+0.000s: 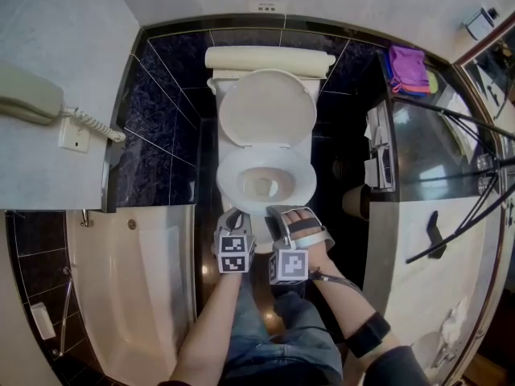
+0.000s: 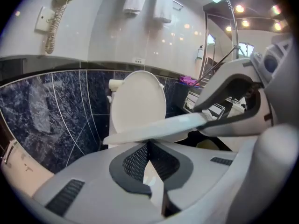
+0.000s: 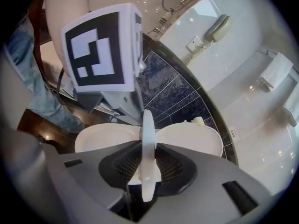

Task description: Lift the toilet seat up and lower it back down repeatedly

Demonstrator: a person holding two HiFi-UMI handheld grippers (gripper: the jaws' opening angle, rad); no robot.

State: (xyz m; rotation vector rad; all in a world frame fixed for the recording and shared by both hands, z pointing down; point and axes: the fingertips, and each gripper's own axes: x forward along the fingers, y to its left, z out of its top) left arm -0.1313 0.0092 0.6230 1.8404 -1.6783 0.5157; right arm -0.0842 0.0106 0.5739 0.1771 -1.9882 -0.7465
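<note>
The white toilet has its lid (image 1: 268,107) standing up against the tank. The toilet seat (image 1: 232,179) is tilted part-way above the bowl. My right gripper (image 1: 283,214) is at the seat's front edge. In the right gripper view the seat (image 3: 148,125) runs edge-on between the jaws, and the right gripper (image 3: 148,146) is shut on it, with the lid (image 3: 191,139) on one side and the bowl (image 3: 105,136) on the other. My left gripper (image 1: 233,218) is just left of it, near the front rim. Its jaws (image 2: 149,146) meet at the tips with nothing held, below the seat (image 2: 159,127).
A bathtub (image 1: 137,288) lies to the left and a wall phone (image 1: 28,99) hangs above it. A glass shower partition (image 1: 426,143), a paper roll (image 1: 354,202) and purple towels (image 1: 409,69) are on the right. The person's jeans-clad legs (image 1: 265,336) are in front of the bowl.
</note>
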